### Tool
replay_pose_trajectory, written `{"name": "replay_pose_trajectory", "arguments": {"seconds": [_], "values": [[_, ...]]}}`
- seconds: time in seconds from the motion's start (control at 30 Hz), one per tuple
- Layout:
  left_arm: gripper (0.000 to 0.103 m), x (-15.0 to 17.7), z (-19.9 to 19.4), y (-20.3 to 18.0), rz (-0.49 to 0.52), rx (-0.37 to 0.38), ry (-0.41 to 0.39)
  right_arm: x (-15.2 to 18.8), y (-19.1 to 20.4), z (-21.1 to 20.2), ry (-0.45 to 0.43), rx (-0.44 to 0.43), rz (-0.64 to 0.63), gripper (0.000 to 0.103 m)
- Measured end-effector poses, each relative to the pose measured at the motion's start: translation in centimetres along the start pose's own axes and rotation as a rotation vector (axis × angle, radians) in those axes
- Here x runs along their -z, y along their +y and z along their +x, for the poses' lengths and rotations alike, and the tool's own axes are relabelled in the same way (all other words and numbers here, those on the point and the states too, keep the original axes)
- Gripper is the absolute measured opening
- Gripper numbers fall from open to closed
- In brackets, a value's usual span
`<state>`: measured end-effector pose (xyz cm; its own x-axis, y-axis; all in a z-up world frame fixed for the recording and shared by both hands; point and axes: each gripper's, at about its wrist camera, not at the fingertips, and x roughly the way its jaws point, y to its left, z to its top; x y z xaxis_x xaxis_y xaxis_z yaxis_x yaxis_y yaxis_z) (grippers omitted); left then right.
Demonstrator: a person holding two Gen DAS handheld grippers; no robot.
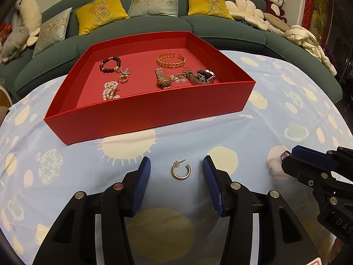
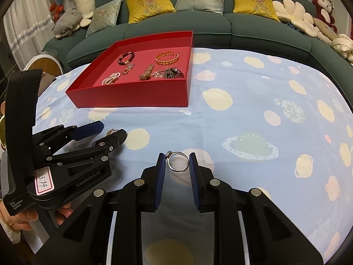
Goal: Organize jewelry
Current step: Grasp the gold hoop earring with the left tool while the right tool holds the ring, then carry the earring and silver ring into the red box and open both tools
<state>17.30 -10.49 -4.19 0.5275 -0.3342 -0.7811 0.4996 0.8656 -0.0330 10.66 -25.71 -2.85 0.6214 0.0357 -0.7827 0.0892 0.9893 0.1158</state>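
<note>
My left gripper (image 1: 176, 167) hangs over the gold hoop earring (image 1: 181, 171), jaws roughly half open, one blue pad to each side and neither touching it. The earring lies flat on the planet-print cloth (image 1: 275, 101) of the counter, near the front edge, post pointing toward the red tray (image 1: 154, 112). My right gripper (image 2: 176, 162) has the silver stone-set ring (image 2: 177, 161) between its pads, jaws narrowed to about the ring's width; the band looks pinched on both sides, so I call that a hold.

For the earring, I judge the job is to come down straight so both pads meet the cloth together, then close slowly across the hoop. It is thin and lies flat, so it could skid out or tip under one pad. Catching a fold of cloth is the other risk, since the cloth is soft and would lift with me.

The tray sits toward the far edge of the counter, in front of the green sofa (image 1: 209, 26). Already in it: a dark bead bracelet (image 1: 110, 64), a pearl piece (image 1: 109, 90), a gold bangle (image 1: 171, 60), a gold watch (image 1: 162, 80) and a dark metal watch (image 1: 205, 76). The tray's front wall stands between me and its floor, so I must lift over it. My two grippers are close together at the front; I would keep the right one clear.
</note>
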Motion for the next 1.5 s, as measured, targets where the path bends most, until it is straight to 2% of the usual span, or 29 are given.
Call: {"name": "replay_pose_trajectory", "arguments": {"seconds": [0.37,0.57,0.83,1.1,1.5], "values": [[0.048,0.1,-0.2,1.2,-0.031,0.023,-0.007,0.2,-0.6,-0.7,-0.006,-0.006,0.006,0.021],[0.048,0.0,0.1,0.1,0.017,-0.029,0.003,0.4,-1.1,-0.8,-0.002,-0.006,0.013,0.021],[0.026,0.4,-0.1,-1.2,0.068,-0.057,0.002,0.5,-1.0,-0.7,0.002,-0.007,0.01,0.021],[0.015,0.5,-0.3,-1.4,0.068,-0.039,0.003,0.5,-0.4,-0.5,0.003,-0.011,0.002,0.021],[0.014,0.6,-0.6,-1.1,0.047,-0.003,0.004,0.2,-0.1,-0.6,-0.001,-0.019,0.004,0.021]]}}
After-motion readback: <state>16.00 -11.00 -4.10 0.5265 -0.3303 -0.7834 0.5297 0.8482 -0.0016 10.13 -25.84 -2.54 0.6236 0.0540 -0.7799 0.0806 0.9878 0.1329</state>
